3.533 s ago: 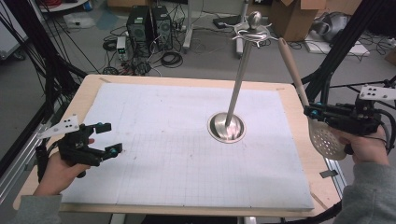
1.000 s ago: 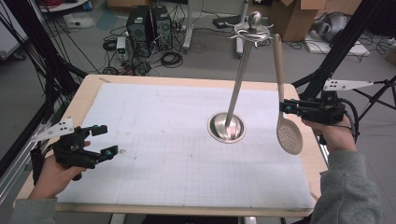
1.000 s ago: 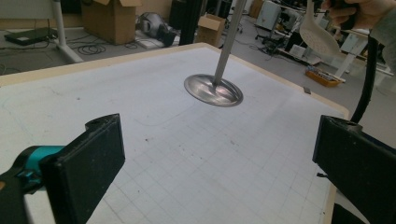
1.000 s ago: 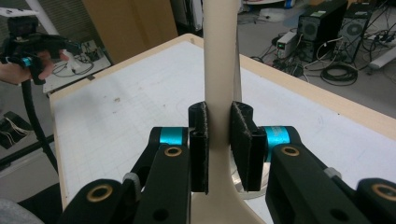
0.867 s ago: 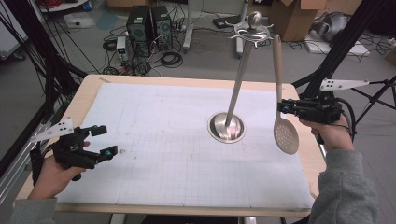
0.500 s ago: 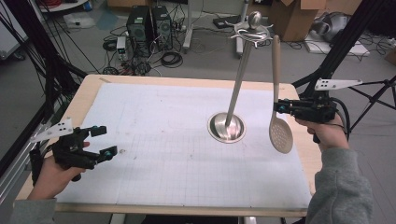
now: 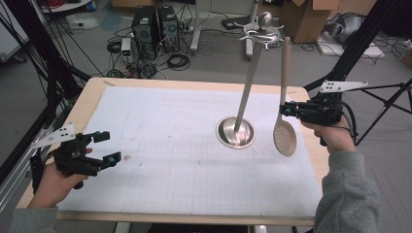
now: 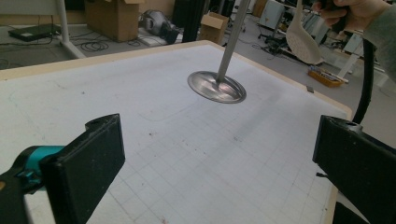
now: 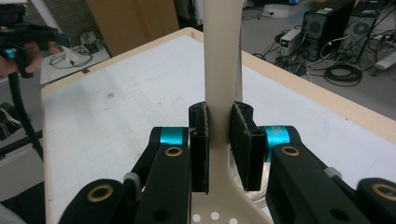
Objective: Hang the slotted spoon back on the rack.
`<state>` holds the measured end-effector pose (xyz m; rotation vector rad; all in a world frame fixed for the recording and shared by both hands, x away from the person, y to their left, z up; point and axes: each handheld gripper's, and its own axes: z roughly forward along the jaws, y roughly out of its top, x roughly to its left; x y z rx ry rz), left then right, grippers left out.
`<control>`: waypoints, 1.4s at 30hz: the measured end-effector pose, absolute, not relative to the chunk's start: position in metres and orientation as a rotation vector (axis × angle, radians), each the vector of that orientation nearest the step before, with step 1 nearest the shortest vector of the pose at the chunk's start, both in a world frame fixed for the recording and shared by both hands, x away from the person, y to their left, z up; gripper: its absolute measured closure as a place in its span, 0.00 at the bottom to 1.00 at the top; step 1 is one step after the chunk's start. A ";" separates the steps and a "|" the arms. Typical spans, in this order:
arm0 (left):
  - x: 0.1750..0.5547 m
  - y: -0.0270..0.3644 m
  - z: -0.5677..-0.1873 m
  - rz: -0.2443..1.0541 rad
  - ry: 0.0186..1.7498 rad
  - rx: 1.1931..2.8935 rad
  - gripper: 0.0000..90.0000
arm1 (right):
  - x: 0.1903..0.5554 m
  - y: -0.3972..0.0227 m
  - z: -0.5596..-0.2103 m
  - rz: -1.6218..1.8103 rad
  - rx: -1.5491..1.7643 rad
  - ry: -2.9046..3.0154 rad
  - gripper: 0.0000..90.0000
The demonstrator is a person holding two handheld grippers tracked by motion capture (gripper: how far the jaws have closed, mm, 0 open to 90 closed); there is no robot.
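The right gripper view shows the right gripper (image 9: 219, 140) pinching the beige slotted spoon (image 9: 222, 70) by its handle, bowl holes cut off at the bottom edge; the high view shows the whole spoon held upright above the table's (image 7: 87, 97) right edge, beside the metal utensil stand (image 7: 236, 132). The left gripper (image 7: 103, 146) hovers spread and empty near the table's left edge. No readable writing appears anywhere.

1. Grey floor (image 7: 58, 63) lies beyond the surface's (image 7: 92, 97) far edge.
2. Computer towers (image 7: 155, 22) and tangled cables (image 7: 177, 60) sit there.
3. Cardboard boxes (image 7: 303, 19) stand past the far right corner.
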<state>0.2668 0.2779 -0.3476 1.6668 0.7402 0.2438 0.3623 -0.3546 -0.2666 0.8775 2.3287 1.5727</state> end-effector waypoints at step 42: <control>0.268 0.287 -0.356 0.264 0.779 1.675 0.03 | 0.390 -0.329 -0.280 1.470 0.842 2.234 0.81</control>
